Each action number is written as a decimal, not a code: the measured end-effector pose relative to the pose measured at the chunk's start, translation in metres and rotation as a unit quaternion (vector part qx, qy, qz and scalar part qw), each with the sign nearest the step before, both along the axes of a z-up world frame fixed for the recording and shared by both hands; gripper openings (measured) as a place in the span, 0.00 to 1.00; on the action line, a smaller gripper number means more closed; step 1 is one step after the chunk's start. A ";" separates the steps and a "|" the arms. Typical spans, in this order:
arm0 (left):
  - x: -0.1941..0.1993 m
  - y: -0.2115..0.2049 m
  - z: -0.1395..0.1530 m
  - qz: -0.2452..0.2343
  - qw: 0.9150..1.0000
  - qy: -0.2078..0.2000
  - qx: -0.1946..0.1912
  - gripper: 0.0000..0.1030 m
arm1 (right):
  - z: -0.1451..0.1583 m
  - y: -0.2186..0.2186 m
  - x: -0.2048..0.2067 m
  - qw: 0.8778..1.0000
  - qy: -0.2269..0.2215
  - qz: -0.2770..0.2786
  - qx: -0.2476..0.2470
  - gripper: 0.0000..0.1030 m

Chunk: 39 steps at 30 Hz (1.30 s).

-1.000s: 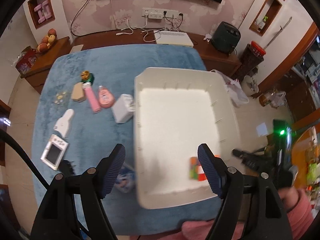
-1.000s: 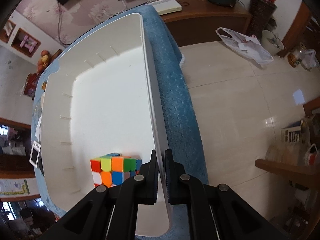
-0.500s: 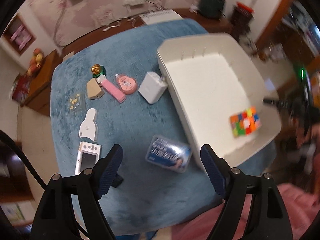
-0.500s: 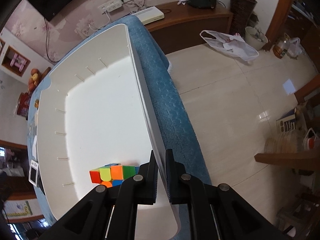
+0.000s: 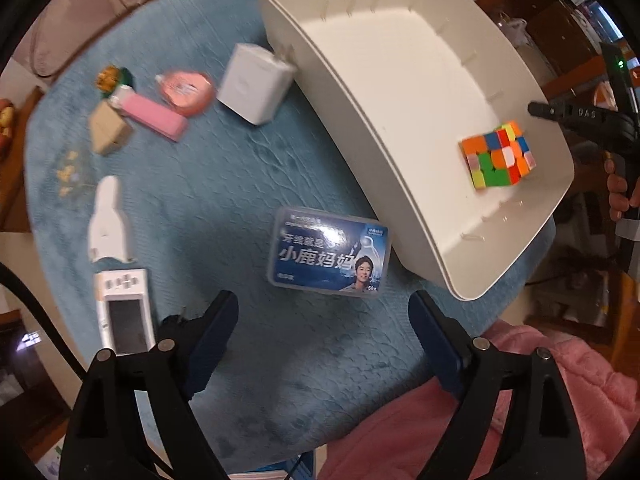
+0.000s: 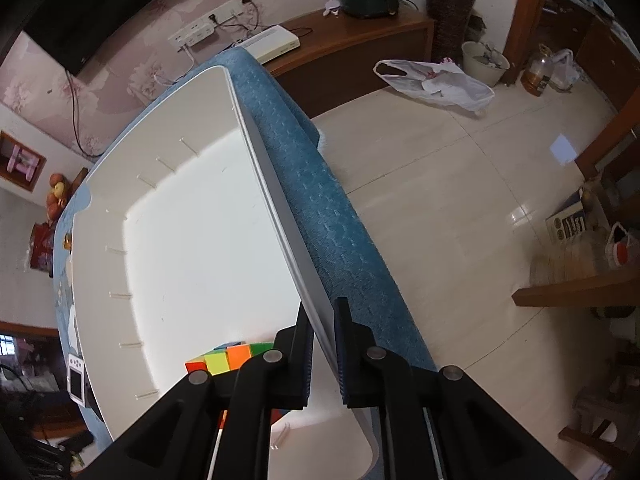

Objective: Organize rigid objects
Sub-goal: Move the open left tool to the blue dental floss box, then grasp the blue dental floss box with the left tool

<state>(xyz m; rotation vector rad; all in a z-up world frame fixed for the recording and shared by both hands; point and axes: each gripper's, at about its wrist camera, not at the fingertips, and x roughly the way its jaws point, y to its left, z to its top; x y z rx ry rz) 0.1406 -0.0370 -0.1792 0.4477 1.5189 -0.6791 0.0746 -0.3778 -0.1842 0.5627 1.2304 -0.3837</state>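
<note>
Bin (image 5: 404, 136): white, on the blue cloth (image 5: 224, 184); its only content is the cube (image 5: 498, 154), near the right wall.
Right gripper (image 6: 322, 354): jaws pinched narrow on the bin's right wall, likely to steady it.
Left gripper (image 5: 324, 344): jaws wide, empty, hovering just near-side of the blue box (image 5: 330, 258), left of the bin, probably the next pick.
Charger (image 5: 256, 84): touching the bin's left wall.
Unclear: small items farther left are blurred; the cube is half hidden in the right view.

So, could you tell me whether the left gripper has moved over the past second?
Yes: the left gripper has swung left off the white bin, now opening toward the blue floss box.
</note>
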 end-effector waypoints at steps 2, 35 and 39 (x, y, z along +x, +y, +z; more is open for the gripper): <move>0.000 -0.005 -0.010 -0.015 1.000 0.010 0.005 0.90 | 0.000 0.001 -0.001 1.000 -0.001 -0.007 -0.002 0.11; 0.004 -0.063 -0.093 -0.099 0.991 0.072 0.050 0.97 | 0.003 0.004 -0.001 0.999 0.003 -0.034 -0.015 0.14; 0.006 -0.066 -0.095 -0.101 0.991 0.064 0.059 0.96 | 0.003 0.004 0.000 0.999 0.003 -0.034 -0.016 0.14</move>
